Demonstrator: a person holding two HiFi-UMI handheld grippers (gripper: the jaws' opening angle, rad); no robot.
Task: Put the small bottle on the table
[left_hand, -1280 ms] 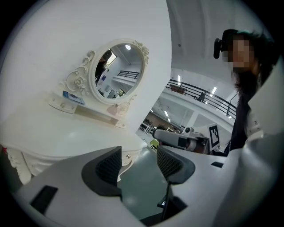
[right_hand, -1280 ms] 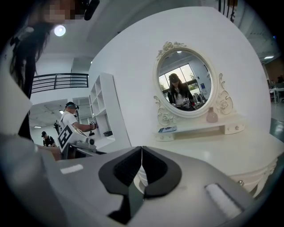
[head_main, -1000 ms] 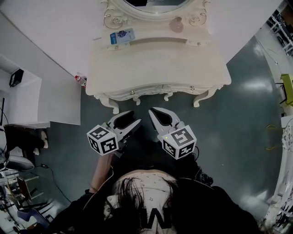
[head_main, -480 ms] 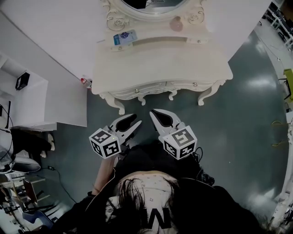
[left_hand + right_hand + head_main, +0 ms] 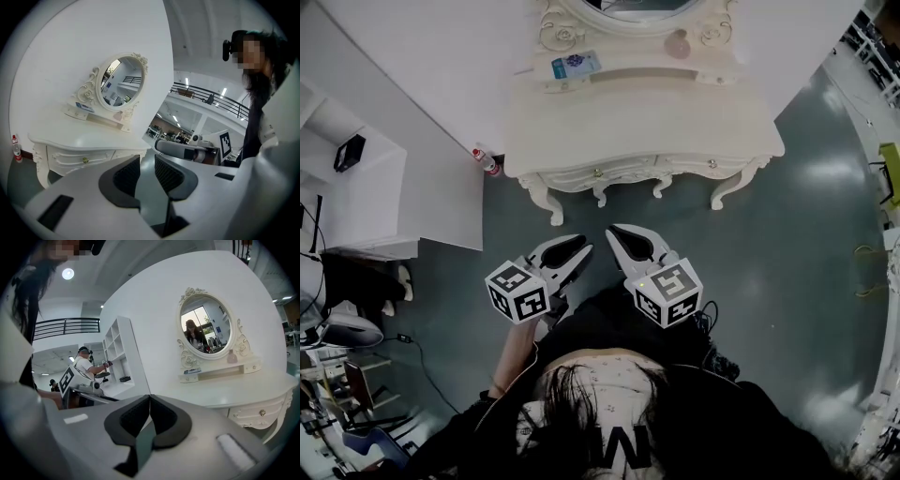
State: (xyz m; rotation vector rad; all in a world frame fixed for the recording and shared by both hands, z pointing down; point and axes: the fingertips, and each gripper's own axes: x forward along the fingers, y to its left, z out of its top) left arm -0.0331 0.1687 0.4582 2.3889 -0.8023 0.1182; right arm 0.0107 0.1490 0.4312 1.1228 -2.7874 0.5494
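A small pink bottle (image 5: 677,43) stands on the raised back shelf of the white dressing table (image 5: 642,117), under the oval mirror. It also shows in the right gripper view (image 5: 232,356). Both grippers hang over the dark floor in front of the table, well short of it. My left gripper (image 5: 579,249) is closing: a narrow gap still shows between its pads (image 5: 126,173), with nothing in it. My right gripper (image 5: 617,231) is shut and empty, its pads (image 5: 161,413) meeting at the tips.
A blue and white box (image 5: 575,64) lies on the same shelf at the left. A red-capped bottle (image 5: 488,163) stands on the floor by the table's left leg. White shelving (image 5: 356,178) fills the left side. Another person (image 5: 86,364) works by it.
The left gripper's jaws have come nearly together from wide apart. The table now sits a little further right and higher in the head view. The right gripper has not moved.
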